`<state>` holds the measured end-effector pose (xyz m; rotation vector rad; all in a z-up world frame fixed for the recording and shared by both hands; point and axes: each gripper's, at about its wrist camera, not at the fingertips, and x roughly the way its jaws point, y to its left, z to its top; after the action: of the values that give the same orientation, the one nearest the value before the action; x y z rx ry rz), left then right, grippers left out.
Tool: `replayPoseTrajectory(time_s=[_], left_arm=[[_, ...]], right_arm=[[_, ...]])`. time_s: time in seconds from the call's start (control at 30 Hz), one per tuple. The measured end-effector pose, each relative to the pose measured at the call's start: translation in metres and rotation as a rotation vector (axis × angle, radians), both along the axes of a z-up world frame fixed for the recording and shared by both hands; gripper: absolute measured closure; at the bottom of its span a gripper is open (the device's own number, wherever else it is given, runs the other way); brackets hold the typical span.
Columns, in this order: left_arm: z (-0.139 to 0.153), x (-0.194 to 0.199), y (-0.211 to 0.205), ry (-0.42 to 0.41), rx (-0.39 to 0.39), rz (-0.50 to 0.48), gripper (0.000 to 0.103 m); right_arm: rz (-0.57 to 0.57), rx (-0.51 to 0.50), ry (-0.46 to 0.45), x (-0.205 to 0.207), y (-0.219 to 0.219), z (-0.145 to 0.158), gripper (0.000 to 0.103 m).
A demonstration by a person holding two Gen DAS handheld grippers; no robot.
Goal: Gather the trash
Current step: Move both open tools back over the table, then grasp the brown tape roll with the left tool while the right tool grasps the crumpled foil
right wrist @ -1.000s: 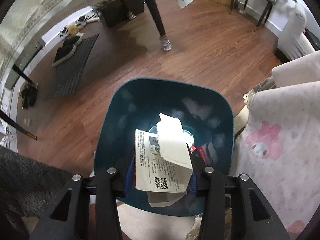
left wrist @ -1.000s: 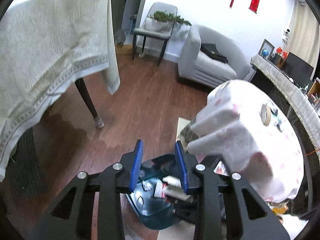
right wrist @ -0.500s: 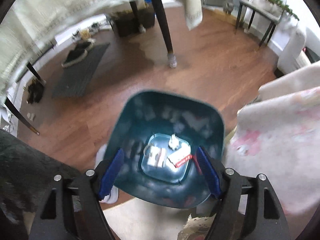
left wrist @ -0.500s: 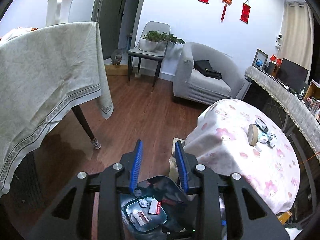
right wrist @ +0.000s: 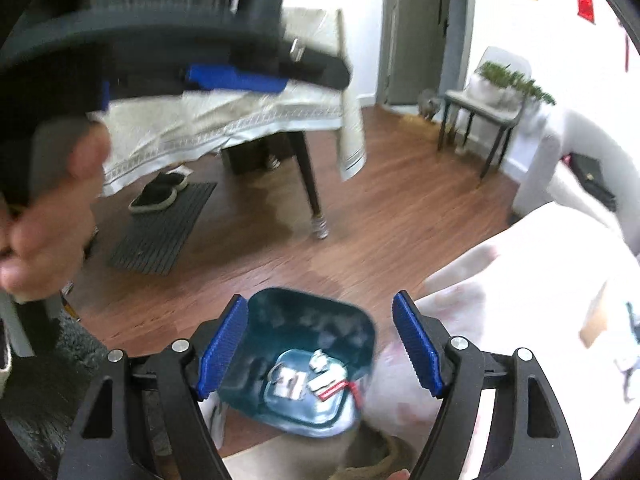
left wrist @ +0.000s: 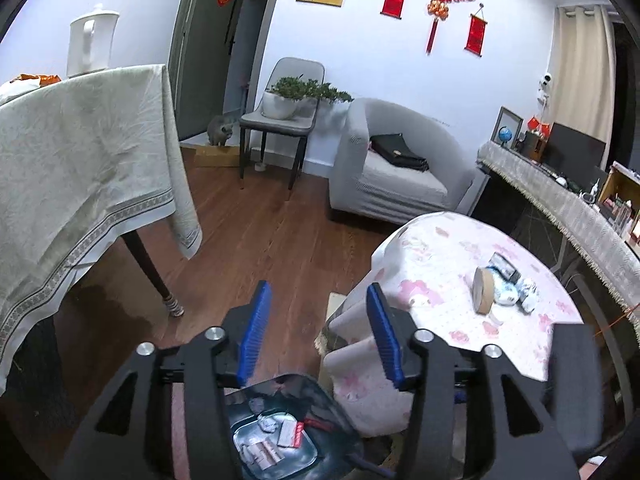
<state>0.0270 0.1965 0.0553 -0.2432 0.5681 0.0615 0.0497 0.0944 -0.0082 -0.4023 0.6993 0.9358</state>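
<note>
Bin (left wrist: 280, 432) position is noted first: the dark teal container stands on the wood floor just beside the draped round tabletop (left wrist: 440, 248), and several wrappers and paper scraps (right wrist: 304, 376) lie on its bottom. Left gripper (left wrist: 316, 332) is seen above the bin with nothing between its jaws, which are opening and stand at a moderate gap. To the right of it, on the pink-patterned cloth, a tape roll (left wrist: 483, 290) stands on edge, with crumpled blue-and-white wrappers (left wrist: 516, 290) just beside it; these are judged to be the remaining trash. Right gripper (right wrist: 320, 344) is held over the bin with jaws wide and empty, so its last deposit appears complete. For the step in hand, which is judged to be a return to the tabletop, an approach from above the cloth is advised, so that the draped edge is not snagged. The loose wrappers should be pinched at their bulk, clear of the tape roll, which could be tipped by a glancing touch. Whether the roll itself counts as trash cannot be told.
</note>
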Motion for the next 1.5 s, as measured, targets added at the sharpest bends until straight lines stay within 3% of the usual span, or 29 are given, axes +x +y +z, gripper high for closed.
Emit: replayPoseTrajectory(time_s=[0.27, 0.6, 0.9, 1.13, 1.23, 1.3, 1.5], left_arm=[[-0.007, 0.024, -0.026, 0.012, -0.004, -0.027, 0.038], [-0.019, 0.061, -0.096, 0.052, 0.024, -0.168, 0.034], [-0.044, 0.103, -0.159, 0.116, 0.043, -0.298, 0.034], [-0.057, 0.129, -0.188, 0.146, 0.035, -0.339, 0.034], [-0.062, 0.138, -0.193, 0.162, 0.018, -0.347, 0.041], [-0.064, 0.142, -0.195, 0.172, 0.002, -0.352, 0.053], [-0.072, 0.151, -0.197, 0.219, -0.006, -0.344, 0.072]], right_arm=[[-0.142, 0.049, -0.074, 0.029, -0.062, 0.031, 0.027], [-0.357, 0.098, -0.096, 0.073, -0.159, 0.041, 0.027], [-0.493, 0.103, -0.070, 0.108, -0.229, 0.033, 0.027], [-0.531, 0.094, 0.015, 0.129, -0.256, 0.018, 0.027], [-0.531, 0.077, 0.033, 0.133, -0.260, 0.012, 0.027], [-0.529, 0.078, 0.044, 0.134, -0.264, 0.010, 0.027], [-0.509, 0.080, 0.093, 0.140, -0.264, 0.003, 0.027]])
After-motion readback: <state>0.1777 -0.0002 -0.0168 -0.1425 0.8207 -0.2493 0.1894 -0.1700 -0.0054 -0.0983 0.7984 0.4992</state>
